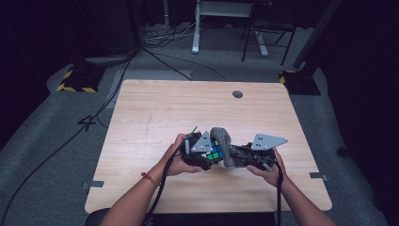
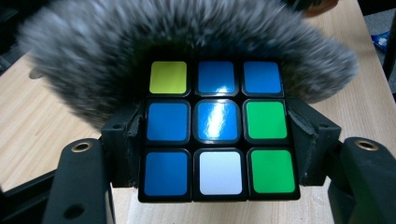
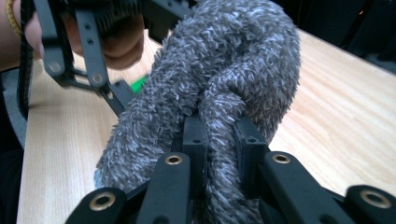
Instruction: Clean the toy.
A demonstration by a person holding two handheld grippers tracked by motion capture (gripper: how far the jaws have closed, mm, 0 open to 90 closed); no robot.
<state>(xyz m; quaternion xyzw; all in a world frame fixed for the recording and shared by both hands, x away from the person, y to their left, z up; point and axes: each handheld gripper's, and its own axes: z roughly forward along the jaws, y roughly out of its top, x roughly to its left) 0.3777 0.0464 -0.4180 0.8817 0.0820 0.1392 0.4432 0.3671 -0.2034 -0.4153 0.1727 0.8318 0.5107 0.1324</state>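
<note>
A puzzle cube (image 2: 217, 128) with blue, green, white and yellow-green tiles sits between the jaws of my left gripper (image 2: 217, 140), which is shut on its two sides. In the high view the cube (image 1: 215, 153) shows between the two hands near the table's front middle. A grey fuzzy cloth (image 3: 224, 79) is pinched between the jaws of my right gripper (image 3: 220, 140) and drapes over the far side of the cube (image 3: 138, 84). The cloth (image 1: 224, 143) arches up between the left gripper (image 1: 210, 159) and the right gripper (image 1: 235, 157). It also fills the background as cloth (image 2: 187, 37) behind the cube.
The light wooden table (image 1: 155, 108) has a round cable hole (image 1: 237, 94) near its far edge. Beyond it stand desk legs (image 1: 195, 33) and cables (image 1: 164, 35) on grey floor. Hazard-striped bases (image 1: 77, 80) flank the table's far corners.
</note>
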